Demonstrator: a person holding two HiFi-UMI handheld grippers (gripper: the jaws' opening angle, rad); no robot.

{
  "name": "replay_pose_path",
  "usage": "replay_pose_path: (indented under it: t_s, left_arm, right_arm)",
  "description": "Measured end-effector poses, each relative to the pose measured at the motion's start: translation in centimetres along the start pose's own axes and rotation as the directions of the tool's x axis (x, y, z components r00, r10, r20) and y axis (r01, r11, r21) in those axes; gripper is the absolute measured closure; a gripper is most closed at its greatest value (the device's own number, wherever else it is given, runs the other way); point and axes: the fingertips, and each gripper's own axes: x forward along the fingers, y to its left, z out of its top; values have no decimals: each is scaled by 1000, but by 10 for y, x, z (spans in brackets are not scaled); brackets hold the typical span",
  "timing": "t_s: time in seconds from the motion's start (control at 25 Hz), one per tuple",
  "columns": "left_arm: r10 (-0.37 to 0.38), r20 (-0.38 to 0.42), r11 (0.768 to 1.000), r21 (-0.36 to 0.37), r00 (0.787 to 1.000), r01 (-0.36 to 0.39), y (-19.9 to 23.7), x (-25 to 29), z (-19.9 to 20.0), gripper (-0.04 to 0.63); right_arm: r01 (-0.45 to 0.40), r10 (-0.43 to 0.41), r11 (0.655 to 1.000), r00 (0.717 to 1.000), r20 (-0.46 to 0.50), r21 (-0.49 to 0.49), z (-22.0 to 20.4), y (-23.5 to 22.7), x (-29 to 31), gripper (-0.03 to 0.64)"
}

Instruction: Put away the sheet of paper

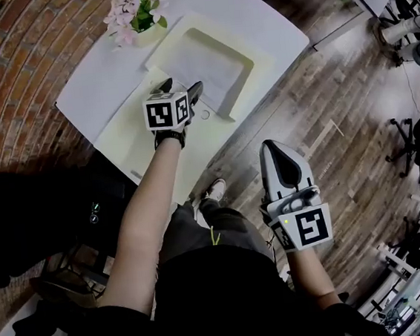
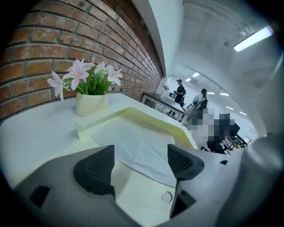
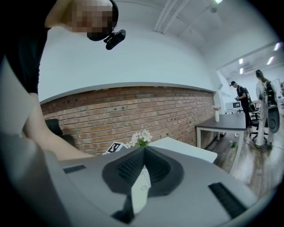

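The white sheet of paper (image 1: 203,66) lies flat in the recess of a cream tray (image 1: 256,68) on the white table. In the left gripper view the paper (image 2: 133,142) spreads out just beyond the jaws. My left gripper (image 1: 181,88) hangs over the paper's near edge. Its jaws stand wide apart with nothing between them (image 2: 141,164). My right gripper (image 1: 274,149) is held off the table, over the wooden floor by the person's legs. Its jaws (image 3: 143,153) are pressed together and empty.
A cream pot of pink flowers (image 1: 135,18) stands at the table's far corner, left of the tray (image 2: 91,102). A small round ring (image 2: 167,197) sits in the cream surface near the left jaws. A brick wall runs behind the table. Office chairs and people stand far off.
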Motion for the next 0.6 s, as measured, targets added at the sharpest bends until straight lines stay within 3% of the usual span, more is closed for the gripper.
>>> replay_pose_path:
  t_s: [0.24, 0.32, 0.4, 0.6]
  left_arm:
    - [-30, 61, 998, 64, 998, 26, -9, -22, 16, 252]
    - [-58, 96, 996, 70, 994, 51, -14, -33, 23, 422]
    - [-86, 126, 995, 61, 988, 79, -18, -44, 27, 496]
    - [-107, 167, 994, 41, 980, 102, -17, -68, 36, 566]
  right_arm:
    - [-10, 10, 1000, 1000, -2, -24, 2, 5, 3, 603]
    - [-12, 13, 1000, 1000, 7, -19, 6, 9, 3, 604]
    - [-17, 17, 1000, 999, 29, 2, 13, 14, 5, 603]
    - [-15, 16, 1000, 999, 38, -27, 19, 21, 6, 603]
